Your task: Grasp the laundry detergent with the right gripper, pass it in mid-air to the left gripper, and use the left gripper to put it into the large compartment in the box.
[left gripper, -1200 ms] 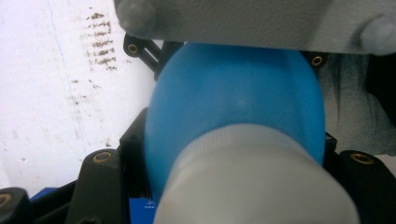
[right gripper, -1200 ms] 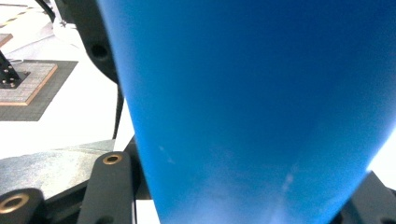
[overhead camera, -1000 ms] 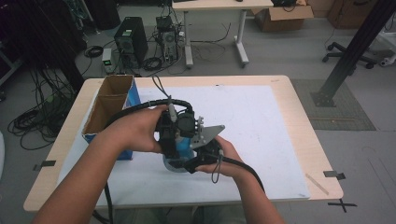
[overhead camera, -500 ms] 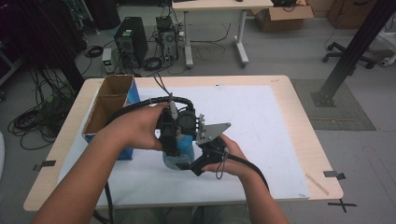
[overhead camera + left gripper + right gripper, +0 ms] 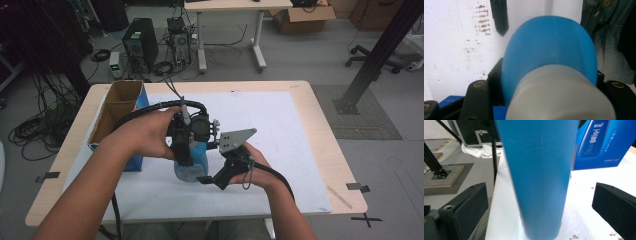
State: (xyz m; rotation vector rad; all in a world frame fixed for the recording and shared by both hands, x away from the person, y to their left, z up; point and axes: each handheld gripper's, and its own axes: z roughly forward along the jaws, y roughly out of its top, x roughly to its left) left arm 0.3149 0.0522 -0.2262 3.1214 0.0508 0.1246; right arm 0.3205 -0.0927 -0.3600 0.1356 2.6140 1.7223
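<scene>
Currently the left gripper (image 5: 187, 165) clamps the blue bottle (image 5: 192, 162) upright while the right gripper (image 5: 212, 179), jaws just opened wide around it, releases; next, withdraw right.

Blue bottle (image 5: 192, 160) with pale grey cap, blue box (image 5: 119, 117), black jaws
</scene>
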